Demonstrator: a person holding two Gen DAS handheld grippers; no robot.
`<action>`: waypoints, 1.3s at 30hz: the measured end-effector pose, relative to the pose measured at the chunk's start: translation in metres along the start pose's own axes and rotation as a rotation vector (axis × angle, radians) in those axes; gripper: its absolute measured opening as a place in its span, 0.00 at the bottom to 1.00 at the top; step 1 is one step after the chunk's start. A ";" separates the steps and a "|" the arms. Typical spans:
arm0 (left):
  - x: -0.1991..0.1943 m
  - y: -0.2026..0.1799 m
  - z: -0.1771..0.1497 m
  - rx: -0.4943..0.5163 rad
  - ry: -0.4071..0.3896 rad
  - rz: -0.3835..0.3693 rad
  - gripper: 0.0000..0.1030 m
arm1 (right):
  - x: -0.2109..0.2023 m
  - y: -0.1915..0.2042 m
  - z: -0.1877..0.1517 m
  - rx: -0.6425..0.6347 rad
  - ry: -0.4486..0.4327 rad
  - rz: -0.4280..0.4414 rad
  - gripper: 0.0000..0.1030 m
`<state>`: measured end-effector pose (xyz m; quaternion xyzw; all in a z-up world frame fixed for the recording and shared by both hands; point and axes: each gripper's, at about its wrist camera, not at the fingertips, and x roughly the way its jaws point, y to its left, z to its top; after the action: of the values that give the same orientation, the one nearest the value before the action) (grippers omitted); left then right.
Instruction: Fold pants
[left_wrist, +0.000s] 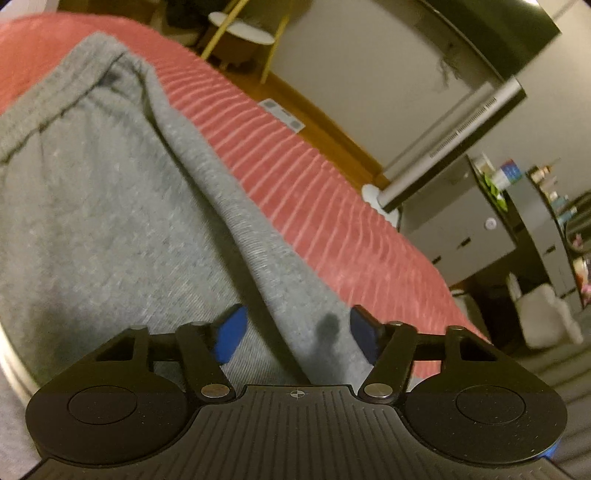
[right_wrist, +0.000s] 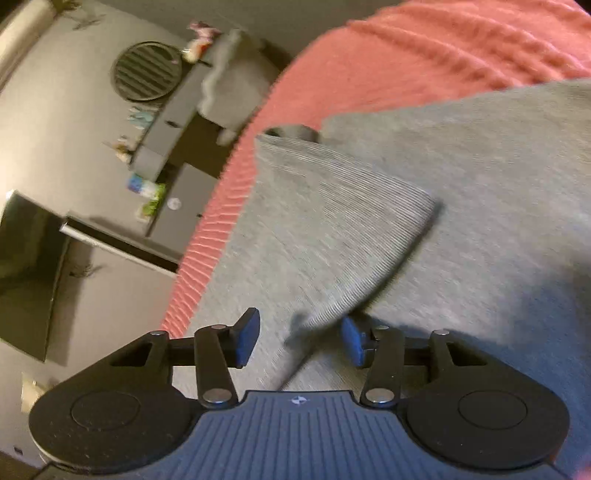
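Observation:
Grey sweatpants (left_wrist: 110, 203) lie spread on a red ribbed bedspread (left_wrist: 295, 166). A raised fold of the pants runs diagonally down toward my left gripper (left_wrist: 297, 332). Its blue pads stand apart on either side of that fold and do not squeeze it. In the right wrist view the pants (right_wrist: 480, 184) cover the red bedspread (right_wrist: 443, 55), and a ribbed cuff end (right_wrist: 332, 221) lies folded over the rest of the cloth. My right gripper (right_wrist: 299, 339) hovers at the near corner of this cuff, pads apart, with cloth lying loose between them.
The bed's edge runs close beside both grippers. Beyond it are a wooden floor, a flat screen (left_wrist: 461, 129), grey cabinets (left_wrist: 461, 229) and a small round table (left_wrist: 243, 31). The right wrist view shows a round black grille (right_wrist: 147, 72) and a dark screen (right_wrist: 29, 266).

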<state>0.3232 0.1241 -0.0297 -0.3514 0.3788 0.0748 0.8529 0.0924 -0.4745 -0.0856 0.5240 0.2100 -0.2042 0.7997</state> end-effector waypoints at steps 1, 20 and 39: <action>0.003 0.002 0.001 -0.008 0.010 0.004 0.47 | 0.005 -0.001 0.001 -0.004 -0.017 0.021 0.49; -0.139 0.012 -0.031 0.061 -0.109 -0.226 0.06 | -0.027 0.002 0.031 -0.023 -0.144 0.175 0.05; -0.202 0.138 -0.117 -0.168 -0.134 -0.002 0.67 | -0.050 -0.050 0.035 0.002 -0.074 -0.057 0.43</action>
<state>0.0577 0.1776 -0.0185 -0.4162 0.3131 0.1289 0.8439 0.0283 -0.5197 -0.0832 0.5106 0.1950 -0.2463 0.8004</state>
